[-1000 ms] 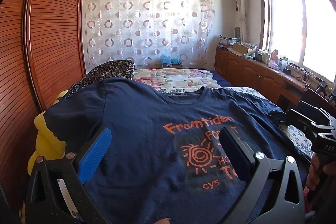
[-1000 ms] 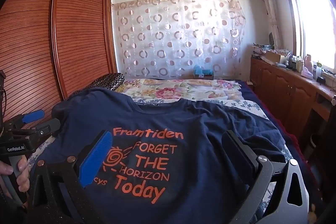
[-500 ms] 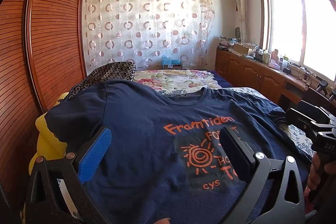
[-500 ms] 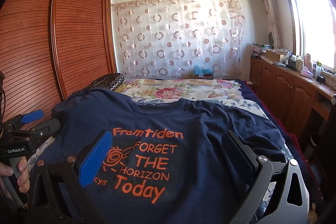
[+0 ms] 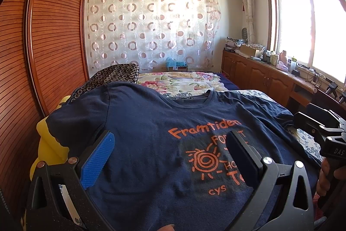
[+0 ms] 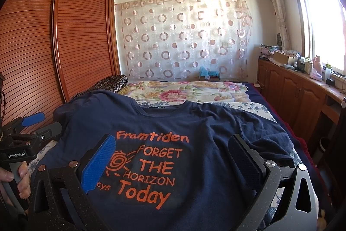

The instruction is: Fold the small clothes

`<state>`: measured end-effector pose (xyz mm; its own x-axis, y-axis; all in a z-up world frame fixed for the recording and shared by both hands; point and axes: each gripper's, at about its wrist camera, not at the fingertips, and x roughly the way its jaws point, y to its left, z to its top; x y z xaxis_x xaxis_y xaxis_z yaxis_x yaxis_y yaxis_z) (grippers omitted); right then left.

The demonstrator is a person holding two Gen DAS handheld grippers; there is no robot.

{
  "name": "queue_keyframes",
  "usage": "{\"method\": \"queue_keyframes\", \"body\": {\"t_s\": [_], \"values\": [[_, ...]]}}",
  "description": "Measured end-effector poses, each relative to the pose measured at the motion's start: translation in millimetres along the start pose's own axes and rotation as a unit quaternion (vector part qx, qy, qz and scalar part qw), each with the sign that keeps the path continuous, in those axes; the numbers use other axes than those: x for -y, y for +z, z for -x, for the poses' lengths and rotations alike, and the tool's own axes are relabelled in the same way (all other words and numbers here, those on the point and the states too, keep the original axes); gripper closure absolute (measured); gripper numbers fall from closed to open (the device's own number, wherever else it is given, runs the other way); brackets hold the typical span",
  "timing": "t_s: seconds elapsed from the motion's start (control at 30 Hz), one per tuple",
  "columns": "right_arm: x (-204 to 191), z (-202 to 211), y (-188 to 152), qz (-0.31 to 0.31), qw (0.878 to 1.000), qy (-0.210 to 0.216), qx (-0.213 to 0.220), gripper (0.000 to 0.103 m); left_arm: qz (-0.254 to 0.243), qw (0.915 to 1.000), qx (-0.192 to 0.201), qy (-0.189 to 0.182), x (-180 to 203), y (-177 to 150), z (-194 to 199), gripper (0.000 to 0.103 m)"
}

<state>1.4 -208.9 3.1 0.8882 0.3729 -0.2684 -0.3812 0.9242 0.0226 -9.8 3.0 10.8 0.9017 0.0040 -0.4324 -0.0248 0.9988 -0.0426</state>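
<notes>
A navy T-shirt with orange print lies spread face up on the bed, collar at the far end; it also shows in the right wrist view. My left gripper is open and empty, held above the shirt's lower left part. My right gripper is open and empty above the shirt's lower middle, over the printed words. Each gripper also shows in the other's view: the right one at the right edge, the left one at the left edge.
A floral bedspread covers the bed beyond the shirt. A dark patterned pillow lies at the far left. A wooden wardrobe runs along the left. Wooden cabinets with clutter stand under the window at the right. Something yellow lies beside the shirt's left sleeve.
Nothing has visibly changed; both grippers stay open above the shirt.
</notes>
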Motion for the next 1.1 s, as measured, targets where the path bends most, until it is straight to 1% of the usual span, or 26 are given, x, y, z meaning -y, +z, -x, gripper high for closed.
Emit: {"method": "queue_keyframes", "body": {"t_s": [0.33, 1.1], "values": [[-0.1, 0.3, 0.0, 0.001, 1.000, 0.001, 0.000, 0.000, -0.002, 1.0000, 0.003, 0.001, 1.5, 5.5, 2.5, 0.000], [-1.2, 0.6, 0.4, 0.003, 1.000, 0.001, 0.002, 0.000, -0.004, 1.0000, 0.005, 0.002, 3.5, 5.0, 3.6, 0.000]]}}
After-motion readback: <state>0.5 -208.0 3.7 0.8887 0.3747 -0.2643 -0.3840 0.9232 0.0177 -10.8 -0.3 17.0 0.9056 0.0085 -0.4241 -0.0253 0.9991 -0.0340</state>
